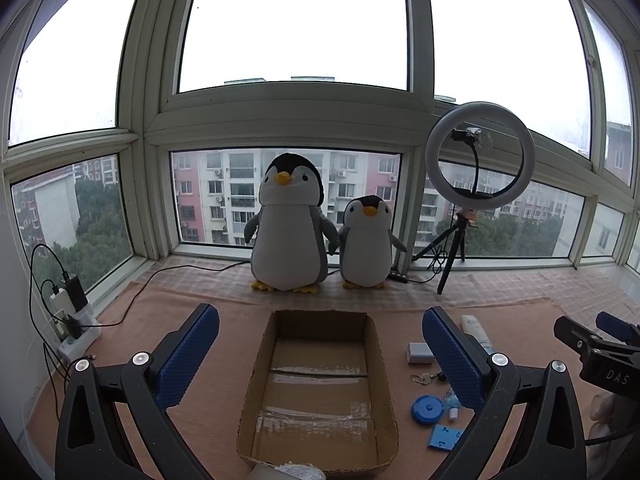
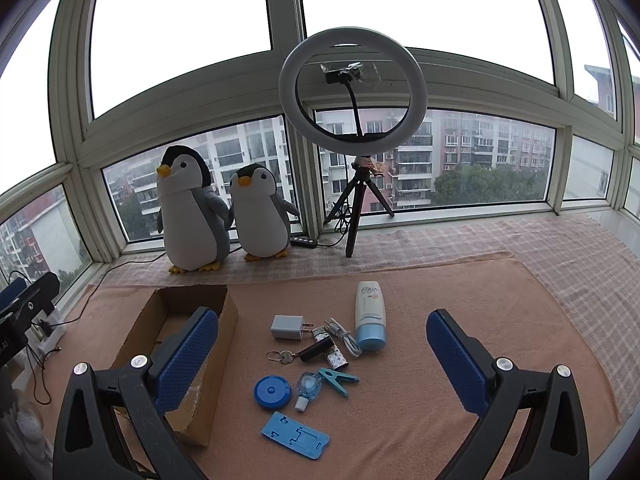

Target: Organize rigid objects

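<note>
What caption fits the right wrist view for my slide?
Open right gripper above small items beside an empty cardboard box on a pink towel.

**Bay window over grey city blocks**

A wide bay window fills the upper frame, its sky overcast white, with apartment blocks and trees below. Two plush penguins stand at centre on the checked cloth. A ring light on a tripod stands to their right. A pink towel covers the foreground.

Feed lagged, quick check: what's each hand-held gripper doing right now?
Left hand-held gripper: open, holding nothing, over the cardboard box.
Right hand-held gripper: open, holding nothing.
</note>
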